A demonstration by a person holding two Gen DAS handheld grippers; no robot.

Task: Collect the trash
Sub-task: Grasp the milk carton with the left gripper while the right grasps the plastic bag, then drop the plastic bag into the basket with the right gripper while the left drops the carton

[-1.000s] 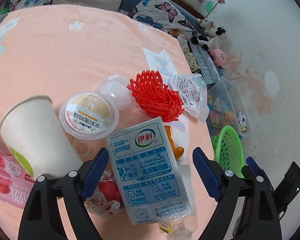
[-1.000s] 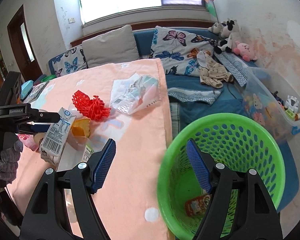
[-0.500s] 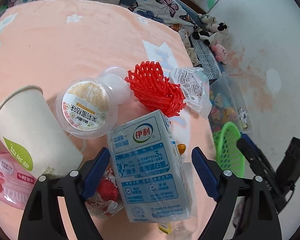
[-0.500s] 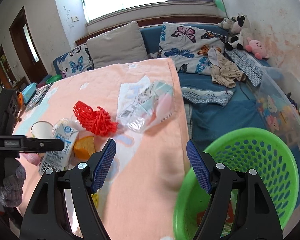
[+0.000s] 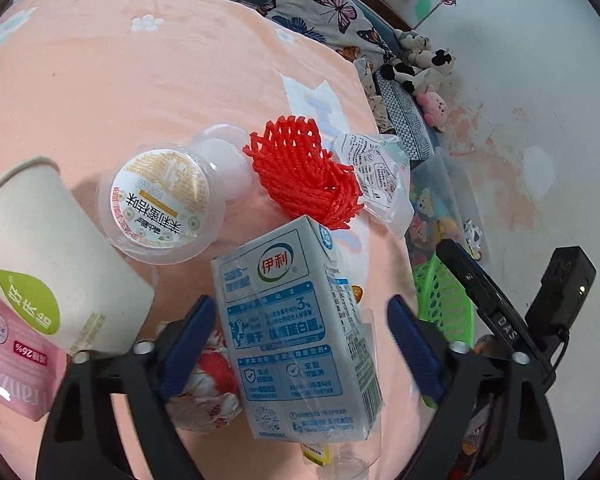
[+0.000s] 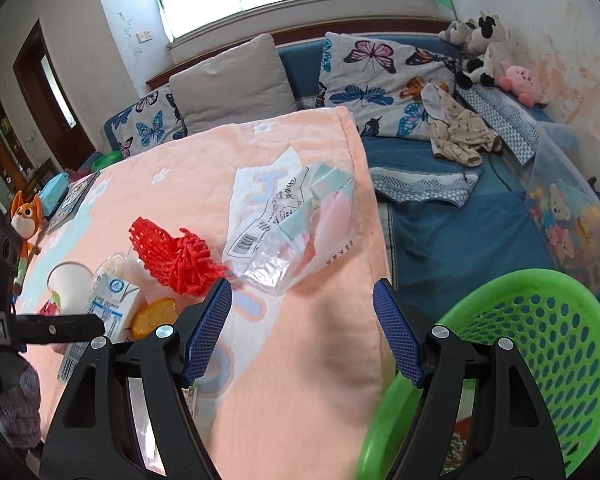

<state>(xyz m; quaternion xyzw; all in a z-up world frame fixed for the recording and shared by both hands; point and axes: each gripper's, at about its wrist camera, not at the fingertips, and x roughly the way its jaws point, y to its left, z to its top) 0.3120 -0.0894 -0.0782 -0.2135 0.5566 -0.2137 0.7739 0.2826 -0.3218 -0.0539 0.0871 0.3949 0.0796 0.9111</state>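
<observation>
My left tool [image 5: 296,340] is closing around the milk carton [image 5: 296,332] at lower centre, not yet clamped; my right tool [image 6: 302,332] is released — green basket [image 6: 540,344], lower right, holds one wrapper; most trash remains.

A peach-pink blanket [image 5: 100,80] covers the surface. Between the left jaws lies a blue-and-white milk carton [image 5: 292,328]. Beyond them sit a sealed pudding cup [image 5: 160,204], a red foam fruit net [image 5: 304,176] and a clear plastic wrapper [image 5: 380,172]. A tipped paper cup [image 5: 48,264] lies to their left.
</observation>
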